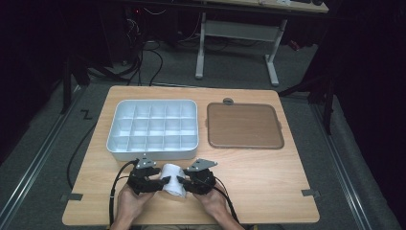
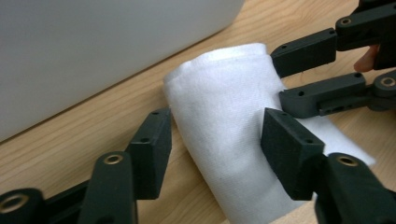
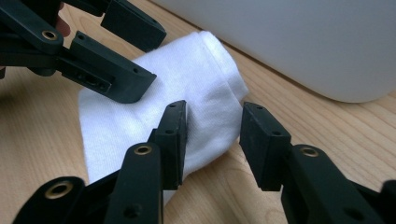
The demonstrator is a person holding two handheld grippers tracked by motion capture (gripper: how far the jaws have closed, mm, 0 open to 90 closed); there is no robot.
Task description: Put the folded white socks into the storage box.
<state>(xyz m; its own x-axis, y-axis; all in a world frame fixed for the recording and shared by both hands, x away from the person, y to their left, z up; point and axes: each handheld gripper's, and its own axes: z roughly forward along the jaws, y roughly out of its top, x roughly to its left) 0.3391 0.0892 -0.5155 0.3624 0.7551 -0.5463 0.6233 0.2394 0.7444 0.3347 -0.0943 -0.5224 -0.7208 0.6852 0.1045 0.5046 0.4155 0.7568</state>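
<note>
We see left gripper (image 1: 165, 180) & right gripper (image 1: 181, 181), jaws open, flanking white cloth (image 1: 173, 179) beside empty tray (image 1: 111, 139); apparently early, cloth ungripped

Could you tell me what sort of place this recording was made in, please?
Probably a lab or workshop set up for recording handling tasks: a wooden table on grey carpet, bundled cables on the floor behind, a desk frame beyond, and dark surroundings.

A brown tray (image 1: 244, 125) lies right of the compartment box (image 1: 152, 129).
</note>
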